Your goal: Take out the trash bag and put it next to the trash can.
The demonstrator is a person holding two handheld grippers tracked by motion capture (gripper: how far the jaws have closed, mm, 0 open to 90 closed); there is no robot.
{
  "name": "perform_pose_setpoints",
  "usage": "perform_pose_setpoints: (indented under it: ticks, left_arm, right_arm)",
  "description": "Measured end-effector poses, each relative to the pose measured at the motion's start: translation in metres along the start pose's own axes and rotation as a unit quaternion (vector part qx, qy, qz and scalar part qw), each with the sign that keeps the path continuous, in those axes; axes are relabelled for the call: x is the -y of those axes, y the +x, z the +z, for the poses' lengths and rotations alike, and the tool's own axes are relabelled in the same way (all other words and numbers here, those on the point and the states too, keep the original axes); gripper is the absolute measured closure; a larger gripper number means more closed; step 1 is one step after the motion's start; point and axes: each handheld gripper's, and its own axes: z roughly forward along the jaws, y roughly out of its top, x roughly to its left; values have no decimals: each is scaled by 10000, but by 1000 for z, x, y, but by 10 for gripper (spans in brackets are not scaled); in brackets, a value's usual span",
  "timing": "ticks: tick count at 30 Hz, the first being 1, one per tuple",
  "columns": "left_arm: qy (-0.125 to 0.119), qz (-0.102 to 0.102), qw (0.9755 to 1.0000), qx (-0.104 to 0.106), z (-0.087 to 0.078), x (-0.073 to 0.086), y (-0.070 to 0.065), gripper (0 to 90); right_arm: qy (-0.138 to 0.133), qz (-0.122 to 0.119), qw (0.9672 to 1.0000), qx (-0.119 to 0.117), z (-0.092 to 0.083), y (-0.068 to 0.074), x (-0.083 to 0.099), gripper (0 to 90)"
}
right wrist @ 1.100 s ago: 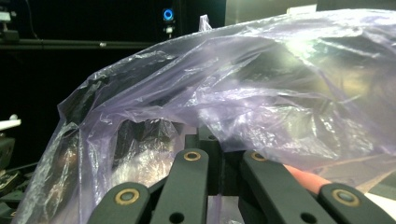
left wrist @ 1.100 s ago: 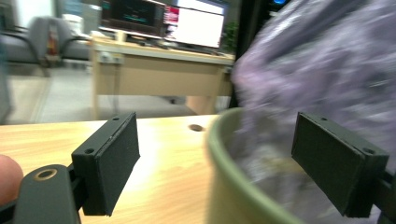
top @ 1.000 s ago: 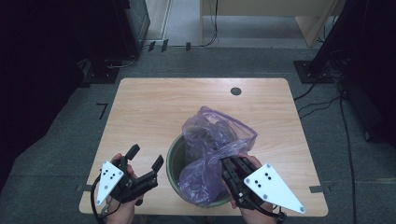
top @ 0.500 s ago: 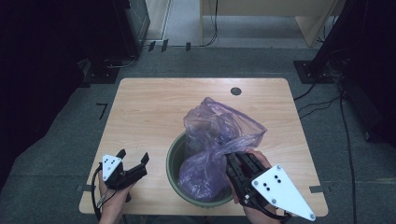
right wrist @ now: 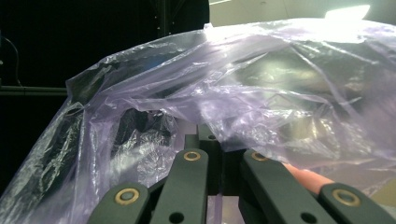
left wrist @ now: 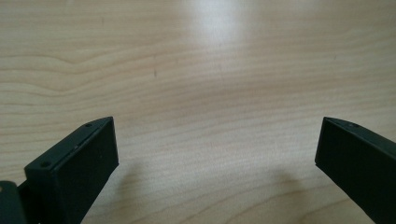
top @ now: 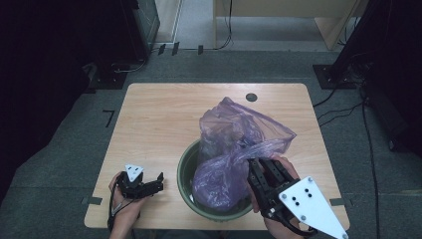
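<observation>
My right gripper (top: 259, 169) pinches the purple bag (top: 234, 144) that sits in the green bin (top: 185, 172) on the table (top: 159, 114), while my left gripper (top: 149, 185), jaws just opened wide with nothing between them, hovers beside the bin.

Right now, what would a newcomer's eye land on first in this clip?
The crumpled purple plastic bag billows out of the green bin at the table's near edge, right of centre. The right gripper is shut on the bag's edge beside the bin's right rim. Left of the bin, the left gripper sits low over bare wood; its jaws have just been opening and stand wide with nothing between them.
</observation>
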Motion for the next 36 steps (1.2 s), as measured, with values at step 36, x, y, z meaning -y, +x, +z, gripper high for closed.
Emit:
perform_pose_setpoints:
  ticks: [36]
  left_arm:
    - [367,-43,9992,-130,5,-1,0,0]
  right_arm:
    - [-835,-437,9895,1097,-31,-64,-64,900]
